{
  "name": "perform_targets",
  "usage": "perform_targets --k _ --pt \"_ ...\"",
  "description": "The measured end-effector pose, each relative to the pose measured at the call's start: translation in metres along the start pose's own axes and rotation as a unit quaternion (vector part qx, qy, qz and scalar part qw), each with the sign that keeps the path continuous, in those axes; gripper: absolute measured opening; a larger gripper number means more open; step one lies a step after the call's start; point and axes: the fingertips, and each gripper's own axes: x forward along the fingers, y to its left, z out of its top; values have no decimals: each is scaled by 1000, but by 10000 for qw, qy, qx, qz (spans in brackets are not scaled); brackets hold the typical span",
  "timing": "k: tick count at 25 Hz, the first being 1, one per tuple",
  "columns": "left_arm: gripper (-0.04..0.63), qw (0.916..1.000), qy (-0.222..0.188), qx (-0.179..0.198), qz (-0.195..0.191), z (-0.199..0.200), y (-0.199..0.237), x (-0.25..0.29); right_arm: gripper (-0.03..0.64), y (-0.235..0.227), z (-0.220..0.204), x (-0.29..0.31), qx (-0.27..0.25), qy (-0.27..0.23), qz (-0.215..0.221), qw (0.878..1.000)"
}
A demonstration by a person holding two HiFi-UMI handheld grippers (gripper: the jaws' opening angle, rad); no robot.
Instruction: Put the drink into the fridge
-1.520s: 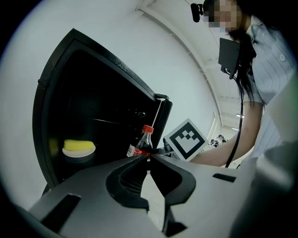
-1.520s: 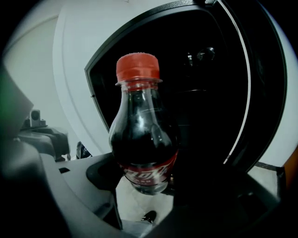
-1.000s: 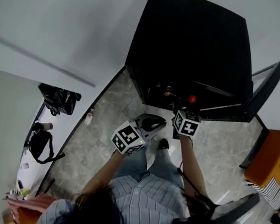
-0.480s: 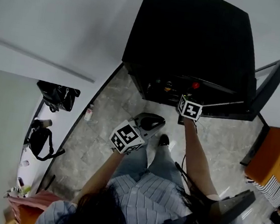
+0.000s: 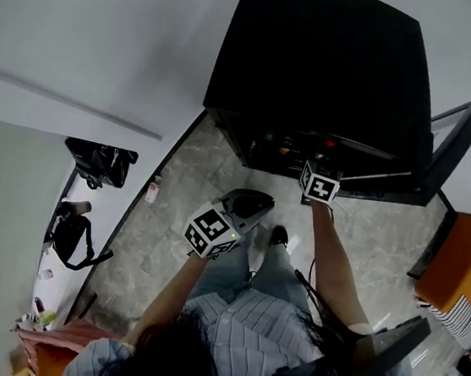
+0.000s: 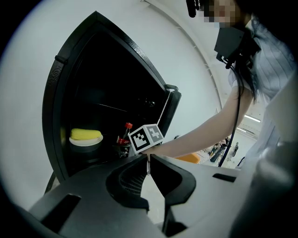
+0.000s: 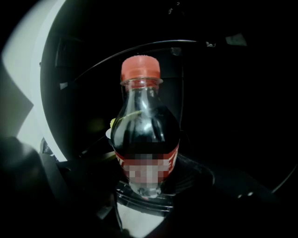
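A dark cola bottle [image 7: 145, 135] with a red cap and red label stands upright between the jaws of my right gripper [image 7: 144, 193], which is shut on its lower body. In the head view that gripper [image 5: 321, 175] reaches into the open front of the black fridge [image 5: 318, 74], the bottle's red cap [image 5: 330, 142] just inside the dark opening. The left gripper view also shows the bottle [image 6: 124, 138] at the fridge's shelf. My left gripper [image 6: 148, 163] is shut on nothing and hangs back from the fridge, lower left of the right one [image 5: 246, 203].
The fridge door [image 5: 449, 145] stands open at the right. A yellow item on a white bowl [image 6: 85, 136] sits inside the fridge, left of the bottle. An orange seat [image 5: 457, 270] is at the right, black bags [image 5: 98, 164] by the left wall.
My right gripper has carried the bottle forward and up, into the fridge opening. The left gripper has stayed almost still.
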Motion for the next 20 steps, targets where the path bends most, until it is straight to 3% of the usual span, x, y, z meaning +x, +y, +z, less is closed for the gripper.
perform_targets --k 11,16,20 --pt "11 9997 63 -218 111 -13 4 -3 296 -9 14 21 -236 -126 90 9996" --pt "11 9994 49 -250 243 -13 6 -11 296 -12 16 27 -767 93 -4 9970" --pt "11 9988 22 -306 376 -14 9 -19 296 -13 16 28 -707 252 -32 9972"
